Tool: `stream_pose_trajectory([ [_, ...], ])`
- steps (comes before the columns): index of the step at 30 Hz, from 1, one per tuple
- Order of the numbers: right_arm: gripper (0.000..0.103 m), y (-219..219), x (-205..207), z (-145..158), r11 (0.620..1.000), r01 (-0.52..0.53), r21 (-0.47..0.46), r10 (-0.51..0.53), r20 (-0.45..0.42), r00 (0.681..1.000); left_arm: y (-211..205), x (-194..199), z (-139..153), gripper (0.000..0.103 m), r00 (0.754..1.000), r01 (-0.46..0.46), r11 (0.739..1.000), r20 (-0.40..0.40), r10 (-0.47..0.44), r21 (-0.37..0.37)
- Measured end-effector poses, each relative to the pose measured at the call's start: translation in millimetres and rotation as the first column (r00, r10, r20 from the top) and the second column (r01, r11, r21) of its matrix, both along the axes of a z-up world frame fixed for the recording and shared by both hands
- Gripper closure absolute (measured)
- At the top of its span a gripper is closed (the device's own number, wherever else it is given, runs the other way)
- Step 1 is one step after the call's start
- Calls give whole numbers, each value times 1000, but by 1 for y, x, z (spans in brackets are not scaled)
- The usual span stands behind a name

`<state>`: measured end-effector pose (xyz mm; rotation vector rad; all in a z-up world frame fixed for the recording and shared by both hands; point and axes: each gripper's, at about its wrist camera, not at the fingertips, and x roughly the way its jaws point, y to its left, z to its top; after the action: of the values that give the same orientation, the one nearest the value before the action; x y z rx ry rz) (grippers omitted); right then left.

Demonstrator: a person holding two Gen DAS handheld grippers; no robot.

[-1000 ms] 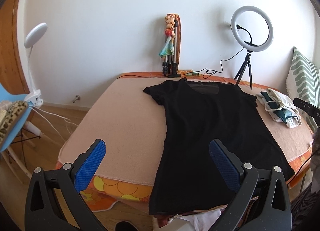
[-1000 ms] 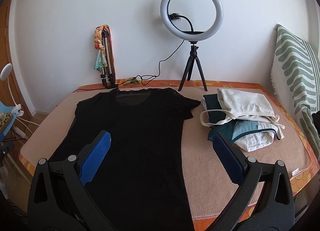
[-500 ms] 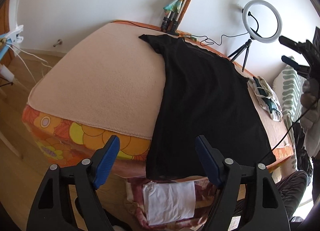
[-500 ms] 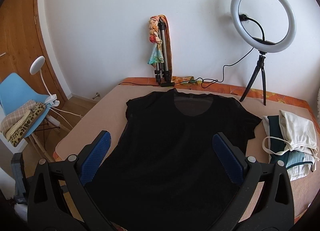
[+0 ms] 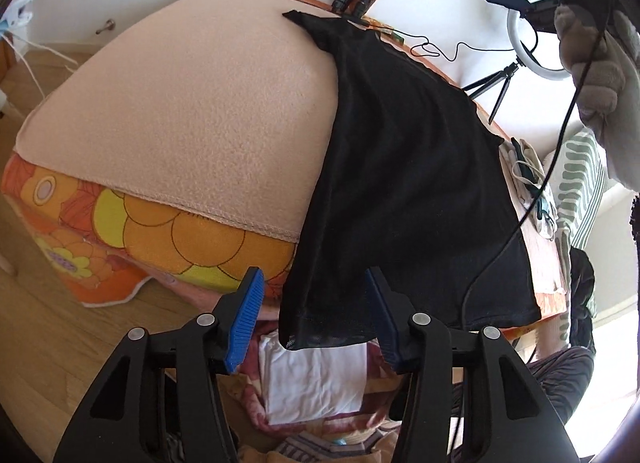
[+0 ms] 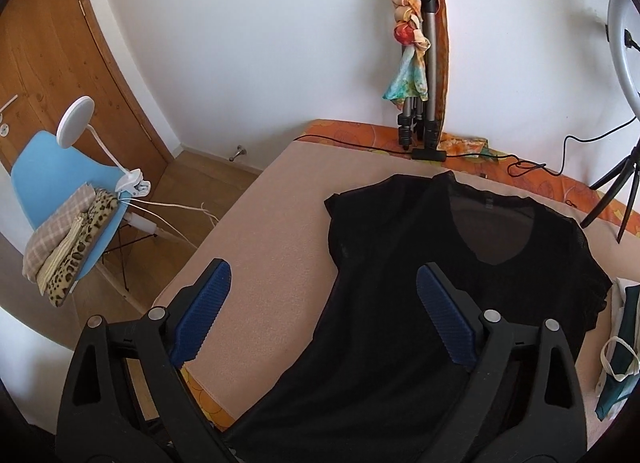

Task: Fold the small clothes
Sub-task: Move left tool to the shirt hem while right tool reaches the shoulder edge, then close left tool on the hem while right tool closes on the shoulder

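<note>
Black T-shirt [image 5: 404, 167] is laid flat on the peach blanket [image 5: 192, 111] covering the bed, neckline at the far end near the wall, hem hanging over the near edge. Floral orange sheet [image 5: 132, 235] is exposed below the blanket edge.

Left gripper [image 5: 314, 319] is held released, blue pads spread wide; the near left hem corner of the shirt is seen between the jaws, contact cannot be told. Right gripper [image 6: 324, 311] is likewise released, jaws wide apart, positioned over the shirt's left side, with the left pad over bare blanket and the right pad over black fabric. Nothing is grasped by either.

A pile of folded clothes [image 5: 532, 179] is seen on the far right of the bed, beside a green-striped pillow [image 5: 580, 183]. No real containers are visible; below the bed edge a white folded cloth [image 5: 316, 379] is lying on patterned fabric. A blue chair [image 6: 60, 199] on the left is loaded with folded textiles, with a clip lamp [image 6: 76, 123] attached. A folded tripod with a scarf [image 6: 416, 63] is leaned on the far wall; a ring light [image 5: 532, 39] is stood at far right.
</note>
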<state>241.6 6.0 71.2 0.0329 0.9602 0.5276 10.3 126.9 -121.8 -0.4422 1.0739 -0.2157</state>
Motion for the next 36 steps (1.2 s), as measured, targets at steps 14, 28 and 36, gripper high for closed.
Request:
stream_pose_trajectory([
  [14,16,101,86,-82,984,-59,-170,49,-63,997,-2,7,-4,61,1000,12,1000,4,-12,-5],
  [28,51,136,168,-176,980,-34,-198,-9,-216,976,1,15,-7,72,1000,28,997,10,-28,-65],
  [36,64,143,184,-199,959,-45,-281,-21,-228,973,11,16,-15,92,1000,9,991,-8,-10,-132],
])
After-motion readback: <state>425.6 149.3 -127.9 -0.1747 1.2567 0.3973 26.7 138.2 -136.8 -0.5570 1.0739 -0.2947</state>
